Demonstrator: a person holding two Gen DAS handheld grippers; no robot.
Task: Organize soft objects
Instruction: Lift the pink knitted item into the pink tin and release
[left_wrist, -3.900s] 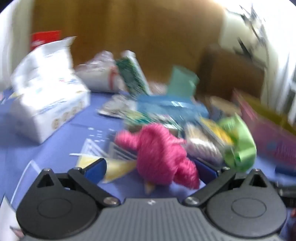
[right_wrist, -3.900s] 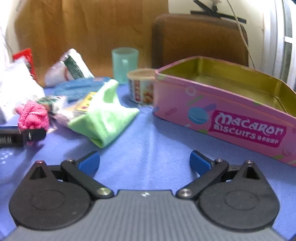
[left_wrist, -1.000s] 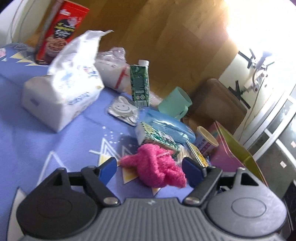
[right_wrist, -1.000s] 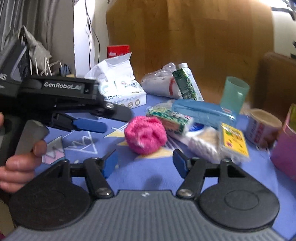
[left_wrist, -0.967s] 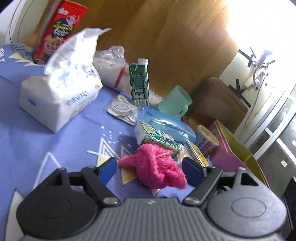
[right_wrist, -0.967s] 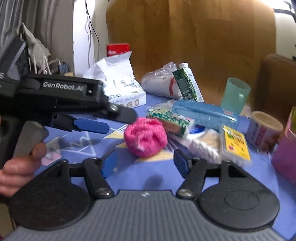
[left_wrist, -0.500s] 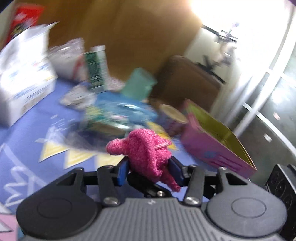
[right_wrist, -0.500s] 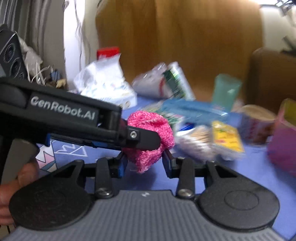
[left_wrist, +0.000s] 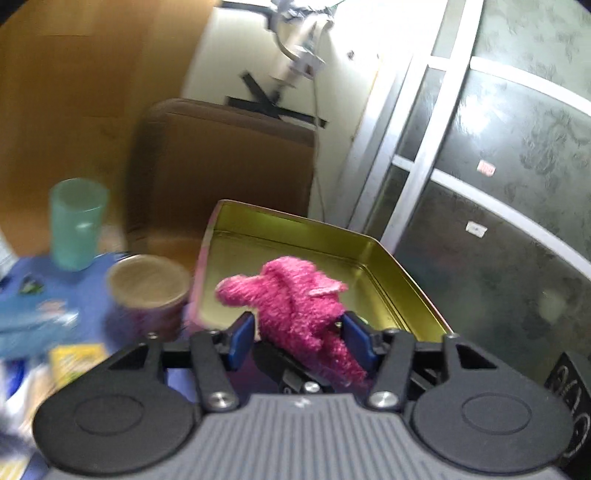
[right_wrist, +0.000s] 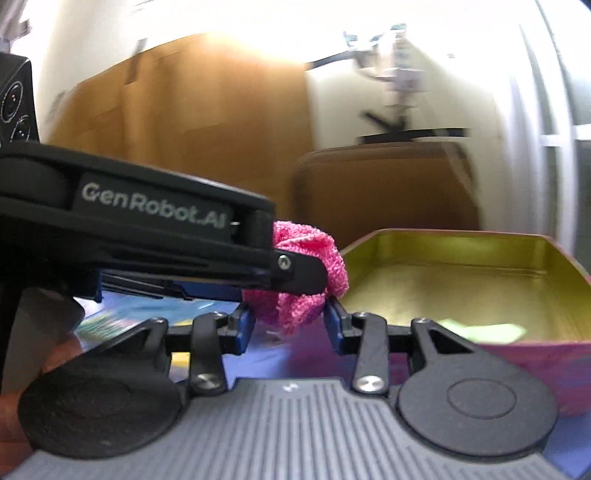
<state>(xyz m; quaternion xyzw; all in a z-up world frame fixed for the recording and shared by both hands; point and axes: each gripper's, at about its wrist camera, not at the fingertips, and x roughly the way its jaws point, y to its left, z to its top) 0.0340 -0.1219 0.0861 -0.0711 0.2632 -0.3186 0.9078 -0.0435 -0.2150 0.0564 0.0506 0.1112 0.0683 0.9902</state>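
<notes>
Both pairs of fingers (left_wrist: 242, 338) pinch my pink knitted cloth (left_wrist: 295, 308), the left gripper (left_wrist: 299, 341) easing open, right gripper (right_wrist: 291, 323) firm, with the open tin (left_wrist: 373, 242) just ahead and below.

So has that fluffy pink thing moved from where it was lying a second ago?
Yes. The pink fluffy cloth is off the blue tablecloth and held up between both tongs, now in front of the open pink tin, away from the packets it lay beside.
</notes>
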